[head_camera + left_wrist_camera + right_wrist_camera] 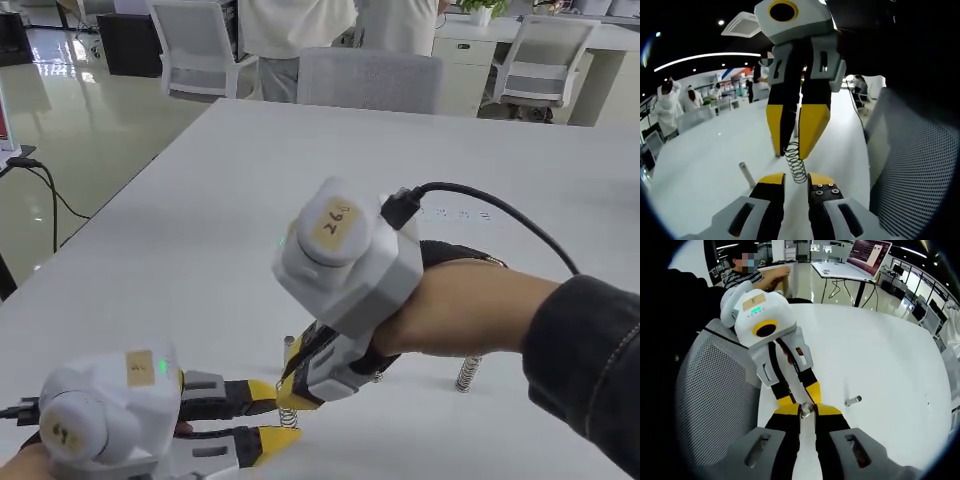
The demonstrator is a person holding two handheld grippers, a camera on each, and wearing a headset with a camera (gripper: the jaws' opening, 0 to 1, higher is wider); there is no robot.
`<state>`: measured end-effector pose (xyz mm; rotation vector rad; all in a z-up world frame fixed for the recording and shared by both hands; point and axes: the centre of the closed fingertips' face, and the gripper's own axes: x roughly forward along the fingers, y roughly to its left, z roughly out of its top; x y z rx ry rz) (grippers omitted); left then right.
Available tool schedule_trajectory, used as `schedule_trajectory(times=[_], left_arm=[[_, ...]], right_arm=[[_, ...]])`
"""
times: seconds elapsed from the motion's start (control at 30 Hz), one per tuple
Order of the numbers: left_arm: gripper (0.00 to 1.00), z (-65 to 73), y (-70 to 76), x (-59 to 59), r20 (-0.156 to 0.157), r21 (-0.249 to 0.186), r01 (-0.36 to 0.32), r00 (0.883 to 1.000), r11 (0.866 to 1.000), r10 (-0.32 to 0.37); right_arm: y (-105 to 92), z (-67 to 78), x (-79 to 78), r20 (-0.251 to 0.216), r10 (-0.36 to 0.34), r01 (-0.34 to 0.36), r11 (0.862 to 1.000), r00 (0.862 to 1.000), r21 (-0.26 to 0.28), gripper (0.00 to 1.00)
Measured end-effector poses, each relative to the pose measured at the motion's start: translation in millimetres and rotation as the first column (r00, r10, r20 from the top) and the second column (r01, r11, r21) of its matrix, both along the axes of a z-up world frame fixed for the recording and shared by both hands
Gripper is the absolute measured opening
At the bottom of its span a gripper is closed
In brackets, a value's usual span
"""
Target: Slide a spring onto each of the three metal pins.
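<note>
My right gripper [807, 414] pinches one end of the small coiled steel spring [797, 162]. My left gripper [796, 181] flanks the other end; I cannot tell whether it grips. A bare silver metal pin [746, 175] stands at its nine o'clock.

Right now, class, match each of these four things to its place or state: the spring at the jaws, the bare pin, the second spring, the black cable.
Things
1. spring
2. bare pin
3. second spring
4. black cable

States
A. plugged into the right gripper
B. stands on the table, nothing on it
C. runs from the right gripper's yellow jaws to the left gripper
D. upright on the table below the person's forearm

Pairs: 1-C, 2-B, 3-D, 4-A
</note>
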<state>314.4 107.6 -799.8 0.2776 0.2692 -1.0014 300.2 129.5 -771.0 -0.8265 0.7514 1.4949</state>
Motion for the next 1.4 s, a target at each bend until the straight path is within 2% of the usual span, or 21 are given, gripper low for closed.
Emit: schedule_trajectory(times=[0.17,0.57,0.7,0.93,1.13,1.27,1.4], left_arm=[[0.2,-4.1,10.0,2.8,-0.022,-0.006,-0.041,0.999,0.999,0.041],[0.4,-3.8,22.9,9.7,-0.033,-0.026,-0.114,0.993,0.993,0.114],[0.5,-5.7,26.9,12.4,-0.039,-0.029,-0.139,0.99,0.99,0.138],[0.61,-5.0,32.3,16.7,-0.052,-0.059,-0.179,0.983,0.982,0.176],[0.68,-4.4,33.9,18.2,-0.056,-0.073,-0.197,0.979,0.978,0.194],[0.75,-5.2,35.9,19.3,-0.063,-0.078,-0.21,0.977,0.975,0.205],[0.77,-5.2,36.8,19.2,-0.064,-0.079,-0.213,0.976,0.974,0.208]], right_arm=[[-0.8,1.7,3.6,0.001,-0.009,0.009,1.0,1.0,0.006,0.08],[-4.0,7.9,14.2,0.015,-0.035,0.035,0.999,0.999,0.018,0.08],[-5.1,9.7,17.5,0.02,-0.043,0.043,0.999,0.999,0.022,0.08],[-4.2,16.7,26.6,0.034,-0.063,0.062,0.997,0.997,0.04,0.08],[0.3,22.8,36.7,0.053,-0.079,0.076,0.995,0.995,0.061,0.08],[3.6,26.8,49.4,0.077,-0.104,0.098,0.992,0.992,0.08,0.08],[6.6,29.0,62.7,0.1,-0.134,0.124,0.987,0.986,0.098,0.08]])
